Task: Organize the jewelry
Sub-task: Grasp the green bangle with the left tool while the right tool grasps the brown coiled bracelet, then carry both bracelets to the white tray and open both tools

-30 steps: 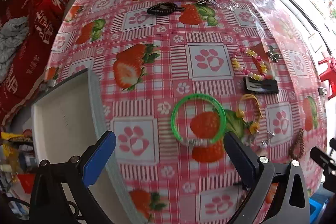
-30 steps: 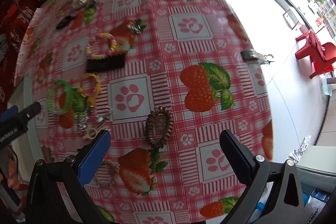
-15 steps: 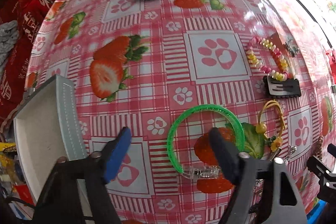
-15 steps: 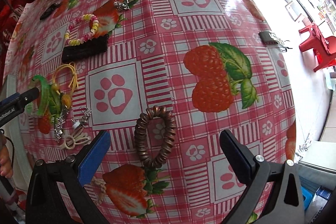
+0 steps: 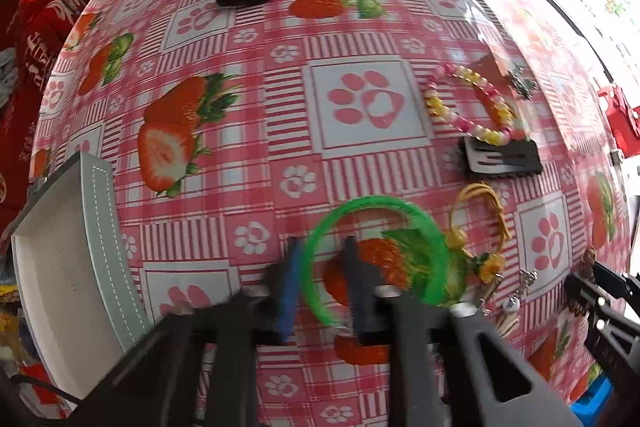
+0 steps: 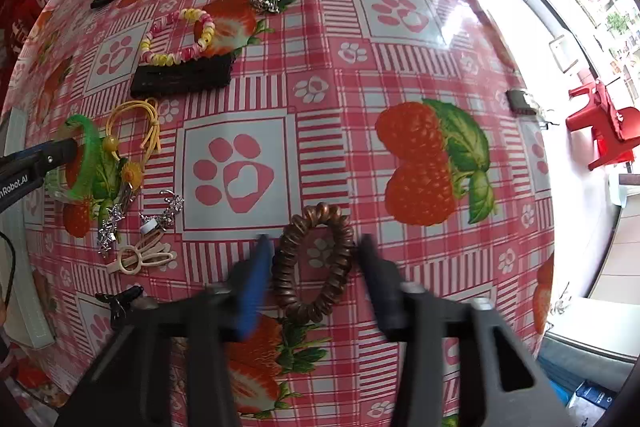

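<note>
Straddling green bangle [image 5: 372, 251] rim, left claw [image 5: 320, 283] narrow, blurred; right claw [image 6: 312, 267] half-open round brown coil tie [image 6: 314, 263].

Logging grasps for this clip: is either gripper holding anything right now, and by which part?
The left gripper pinches the green bangle across its near-left rim. The right gripper straddles the brown spiral hair tie, with gaps on both sides; not gripped.

The left gripper [image 5: 320, 283] is low over the red strawberry-print tablecloth [image 5: 360, 155], its blue-padded and black fingers narrowed astride the near-left rim of the green plastic bangle [image 5: 420, 223]. The right gripper [image 6: 314, 275] straddles the brown coiled hair tie [image 6: 312, 263], jaws partly apart.
</note>
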The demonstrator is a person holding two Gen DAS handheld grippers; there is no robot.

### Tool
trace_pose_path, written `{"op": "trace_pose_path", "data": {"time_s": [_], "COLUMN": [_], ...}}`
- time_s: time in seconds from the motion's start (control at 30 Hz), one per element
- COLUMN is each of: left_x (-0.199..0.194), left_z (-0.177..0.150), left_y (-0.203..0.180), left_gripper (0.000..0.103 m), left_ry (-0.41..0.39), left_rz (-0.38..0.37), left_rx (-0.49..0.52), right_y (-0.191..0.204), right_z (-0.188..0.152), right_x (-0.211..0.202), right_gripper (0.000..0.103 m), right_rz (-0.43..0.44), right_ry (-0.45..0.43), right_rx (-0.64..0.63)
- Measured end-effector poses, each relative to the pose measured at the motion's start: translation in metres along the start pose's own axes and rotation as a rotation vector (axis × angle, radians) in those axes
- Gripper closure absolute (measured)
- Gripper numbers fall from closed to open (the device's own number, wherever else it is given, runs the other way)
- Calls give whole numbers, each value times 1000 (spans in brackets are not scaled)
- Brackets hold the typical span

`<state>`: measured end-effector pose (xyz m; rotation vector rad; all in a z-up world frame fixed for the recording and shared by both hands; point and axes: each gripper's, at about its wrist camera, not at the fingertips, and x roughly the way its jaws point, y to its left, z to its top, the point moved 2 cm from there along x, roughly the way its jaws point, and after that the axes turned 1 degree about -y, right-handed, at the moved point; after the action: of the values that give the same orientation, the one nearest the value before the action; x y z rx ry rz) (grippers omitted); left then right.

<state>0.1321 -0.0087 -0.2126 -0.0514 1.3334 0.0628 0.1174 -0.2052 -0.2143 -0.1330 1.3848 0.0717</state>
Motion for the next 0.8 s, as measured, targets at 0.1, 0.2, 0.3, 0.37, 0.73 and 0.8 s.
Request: {"op": "trace_pose_path", "data": {"time_s": [0.1,0.2,0.3,0.37,0.73,0.8], "left_x": [-2,-5,-9,-14,-53,-62], "left_z": [-2,-5,-7,-9,-18,-20], "left_y": [-2,1,0,0,15,24], "left_gripper": [90,90,90,90,90,90], "left_ry": [1,-4,-11,-18,-76,-92], "left_rz": [-22,-36,-47,-56,-85,-82], "left_rx": [-10,-22,-27,-37,-100,-116], "right_y": [-5,-14,-22,-28,-25,-20], "right_z": [3,8,9,11,2,2], "right_x": [-3,-7,-8,-10,-41,-48], "right_gripper": [78,78,78,78,78,78], "right_rz": [10,63,92,111,158,166], "right_ry": [6,0,-1,-1,-44,-54], "right_rx": [20,54,78,100,79,64]}}
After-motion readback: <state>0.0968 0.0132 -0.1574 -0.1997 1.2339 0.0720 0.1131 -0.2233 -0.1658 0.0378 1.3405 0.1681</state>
